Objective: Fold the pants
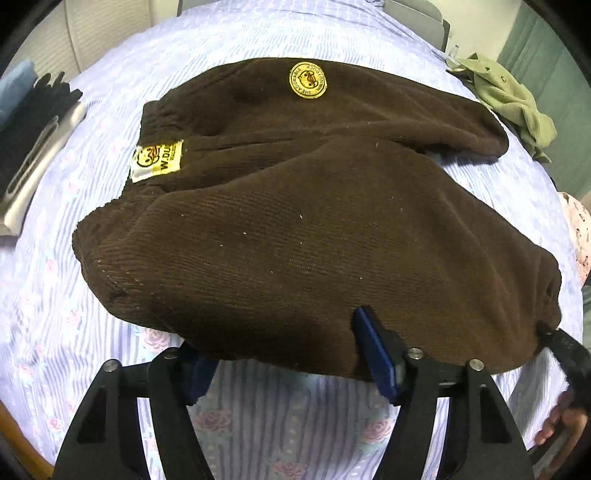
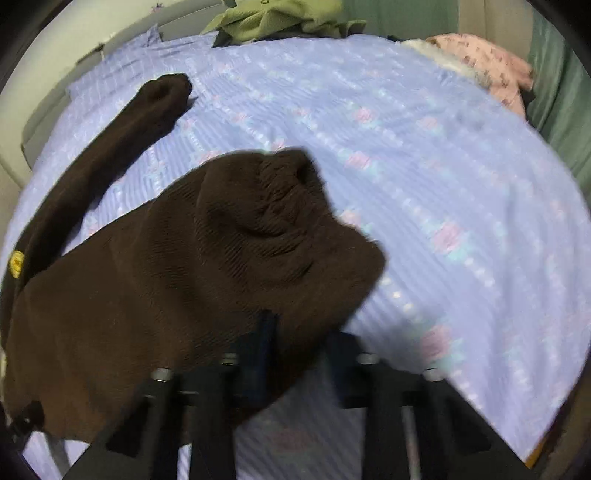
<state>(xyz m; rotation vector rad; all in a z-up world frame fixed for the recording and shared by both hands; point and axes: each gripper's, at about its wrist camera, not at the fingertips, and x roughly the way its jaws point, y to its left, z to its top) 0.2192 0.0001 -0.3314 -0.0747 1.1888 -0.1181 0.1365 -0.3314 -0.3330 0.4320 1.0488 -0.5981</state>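
Brown corduroy pants (image 1: pixel 295 206) lie on a lilac flowered bedsheet (image 1: pixel 74 295), with a round yellow badge (image 1: pixel 308 80) on the far leg and a yellow waist label (image 1: pixel 158 162). My left gripper (image 1: pixel 284 354) is open at the near leg's edge; the right finger (image 1: pixel 376 350) lies on the cloth and the left finger (image 1: pixel 197 369) is partly under it. In the right wrist view, the pants (image 2: pixel 166 280) show a bunched cuff (image 2: pixel 284 199). My right gripper (image 2: pixel 299 350) straddles the cloth edge, blurred; its jaws stand apart.
An olive garment (image 1: pixel 513 103) lies at the far right of the bed, and it also shows in the right wrist view (image 2: pixel 280 16). A pink printed cloth (image 2: pixel 487 62) lies far right. Dark items and a grey object (image 1: pixel 40 147) sit at the left edge.
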